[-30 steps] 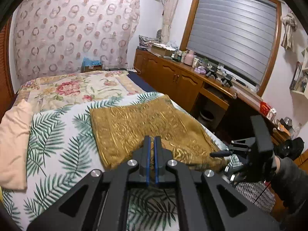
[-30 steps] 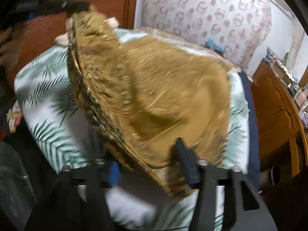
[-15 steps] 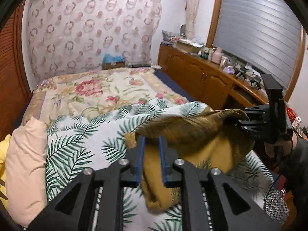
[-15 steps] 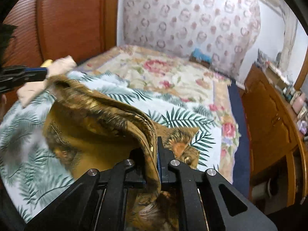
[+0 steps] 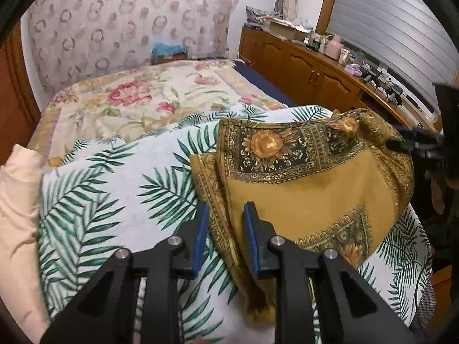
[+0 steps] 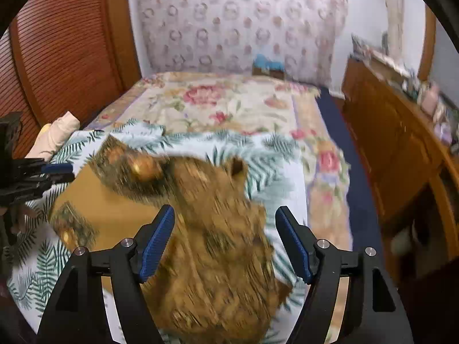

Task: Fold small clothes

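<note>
A mustard-gold patterned cloth with dark sunflower borders lies folded over on the palm-leaf sheet of the bed. My left gripper is open, its jaws parted around the cloth's left edge. My right gripper is open wide above the near part of the cloth, which is blurred. The left gripper also shows at the left of the right wrist view, and the right gripper at the right edge of the left wrist view.
A floral quilt covers the far half of the bed. A peach pillow lies at the left. Wooden cabinets with clutter run along the right wall. A ribbed wooden headboard panel stands at the left.
Both grippers carried the near edge of the cloth up and over toward the far side, then opened and let it go. The cloth now lies folded.
</note>
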The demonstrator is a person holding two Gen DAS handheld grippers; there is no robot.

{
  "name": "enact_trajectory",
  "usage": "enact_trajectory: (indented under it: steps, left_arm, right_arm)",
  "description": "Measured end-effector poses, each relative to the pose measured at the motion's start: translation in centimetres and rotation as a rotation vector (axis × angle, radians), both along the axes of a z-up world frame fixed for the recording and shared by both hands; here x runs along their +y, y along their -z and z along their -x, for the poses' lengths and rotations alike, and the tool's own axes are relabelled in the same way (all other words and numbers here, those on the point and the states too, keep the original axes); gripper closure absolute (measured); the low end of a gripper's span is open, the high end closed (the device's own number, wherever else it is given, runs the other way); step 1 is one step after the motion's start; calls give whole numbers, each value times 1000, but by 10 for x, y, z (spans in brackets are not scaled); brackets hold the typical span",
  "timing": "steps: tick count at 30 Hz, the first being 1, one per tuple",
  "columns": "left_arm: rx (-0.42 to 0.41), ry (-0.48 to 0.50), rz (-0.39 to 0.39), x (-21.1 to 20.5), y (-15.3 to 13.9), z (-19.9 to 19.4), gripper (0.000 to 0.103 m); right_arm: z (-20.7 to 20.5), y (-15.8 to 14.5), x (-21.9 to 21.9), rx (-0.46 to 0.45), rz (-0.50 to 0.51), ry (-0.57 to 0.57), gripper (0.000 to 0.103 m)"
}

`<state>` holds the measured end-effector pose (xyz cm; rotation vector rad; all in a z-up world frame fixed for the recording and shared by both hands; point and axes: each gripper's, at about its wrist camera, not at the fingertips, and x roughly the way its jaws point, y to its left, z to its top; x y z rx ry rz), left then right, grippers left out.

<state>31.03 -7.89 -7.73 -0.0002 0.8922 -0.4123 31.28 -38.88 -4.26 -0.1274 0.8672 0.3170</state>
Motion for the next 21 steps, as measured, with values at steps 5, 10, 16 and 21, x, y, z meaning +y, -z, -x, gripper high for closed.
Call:
enact_trajectory:
  steps: [5, 10, 16, 21]
  left_arm:
    - [56, 21, -1, -7, 13, -17, 80]
    - [64, 24, -39, -15, 19, -24, 80]
    - [57, 42, -91, -21, 20, -29, 79]
    - [50, 30, -124, -17, 20, -26, 77]
  right_arm:
    - [-13, 34, -15, 101, -61, 41, 28]
    - [-23, 50, -15, 157, -153, 16, 28]
    - [-28, 52, -9, 152, -180, -39, 40]
    - [-25, 52, 0, 140, -161, -84, 57]
